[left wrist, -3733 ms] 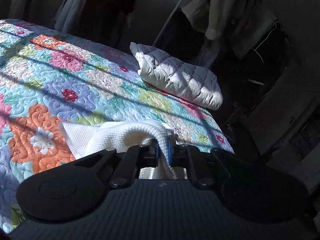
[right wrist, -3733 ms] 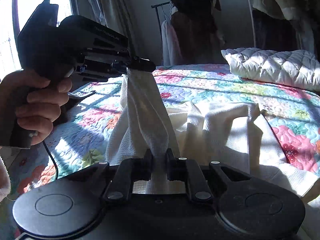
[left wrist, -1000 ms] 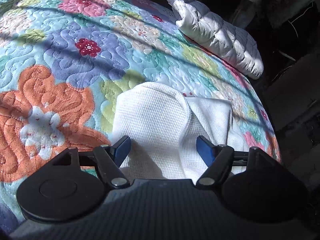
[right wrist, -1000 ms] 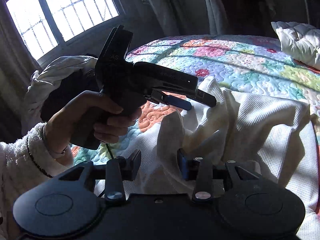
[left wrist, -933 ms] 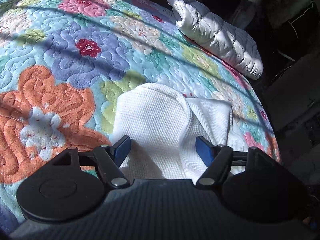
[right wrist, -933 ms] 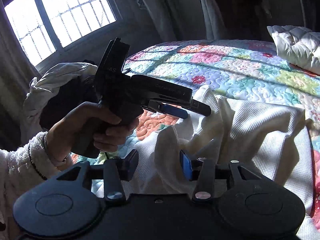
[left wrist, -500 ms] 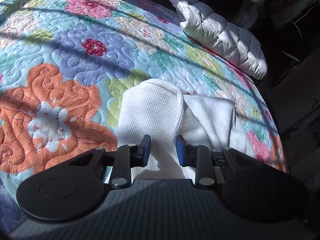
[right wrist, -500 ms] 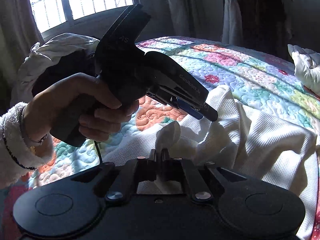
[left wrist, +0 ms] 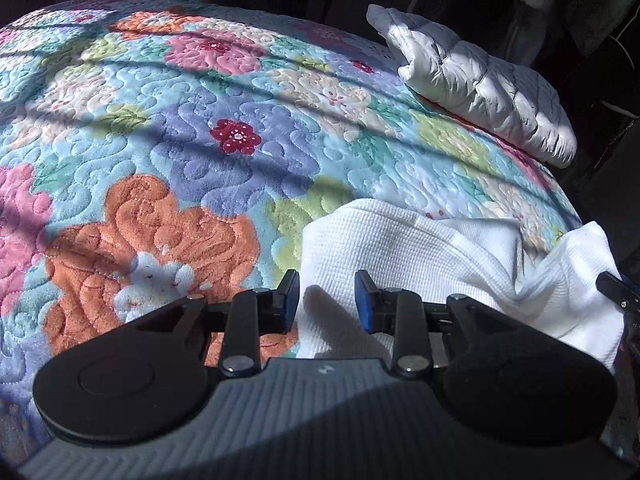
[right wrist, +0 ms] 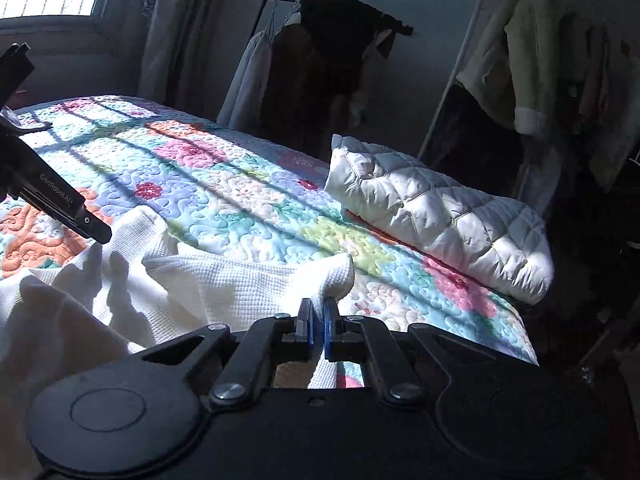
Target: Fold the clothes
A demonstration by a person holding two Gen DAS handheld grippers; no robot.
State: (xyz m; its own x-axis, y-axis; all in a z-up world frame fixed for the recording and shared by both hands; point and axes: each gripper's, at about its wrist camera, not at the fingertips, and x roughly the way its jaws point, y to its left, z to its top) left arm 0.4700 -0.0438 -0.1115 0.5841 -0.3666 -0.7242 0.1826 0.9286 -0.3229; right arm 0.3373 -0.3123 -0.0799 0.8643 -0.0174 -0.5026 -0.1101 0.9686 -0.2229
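A white waffle-knit garment [left wrist: 404,244] lies rumpled on the floral quilt [left wrist: 192,128]; it also shows in the right wrist view [right wrist: 224,276]. My left gripper [left wrist: 327,302] is open, its blue pads either side of the garment's near left edge, not pinching it. My right gripper [right wrist: 319,322] is shut on a fold of the garment's far edge. The left gripper's finger [right wrist: 80,216] shows at the left of the right wrist view, just above the cloth. The right gripper's tip [left wrist: 616,288] shows at the right edge of the left wrist view.
A white quilted pillow [right wrist: 436,216] lies at the far right of the bed, also in the left wrist view [left wrist: 480,84]. Clothes hang on racks [right wrist: 332,60] behind the bed. The bed's right edge drops off into shadow [right wrist: 580,320].
My left gripper, nearly shut half a second ago, has opened a little and pulled back. My right gripper stays shut on the cloth and has swung right, towards the pillow side.
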